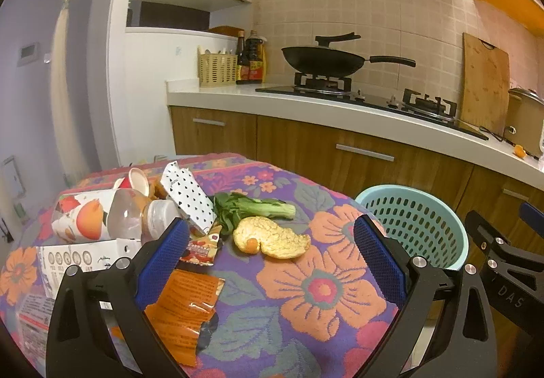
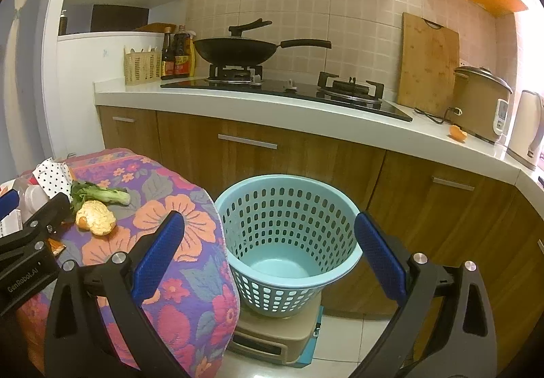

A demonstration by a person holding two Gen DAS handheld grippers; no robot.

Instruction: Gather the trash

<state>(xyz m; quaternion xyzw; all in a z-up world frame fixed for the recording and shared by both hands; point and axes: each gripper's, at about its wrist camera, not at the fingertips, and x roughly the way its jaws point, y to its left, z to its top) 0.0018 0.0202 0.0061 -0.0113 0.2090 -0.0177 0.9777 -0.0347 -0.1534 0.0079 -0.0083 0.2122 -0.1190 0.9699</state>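
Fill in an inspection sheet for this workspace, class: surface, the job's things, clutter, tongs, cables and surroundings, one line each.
Surface: table under a floral cloth, trash lying at its left and far side.
Job's things: orange peel, leafy green stalk, orange wrapper, plastic bottle, paper cup, spotted carton; teal basket stands empty beside the table on a beige box.
Clutter: printed packaging at the table's left edge.
Tongs: left tongs open, holding nothing; right tongs open, facing the basket.
Cables: black cord by the rice cooker.
Surroundings: wok on the stove, cutting board, bottles.
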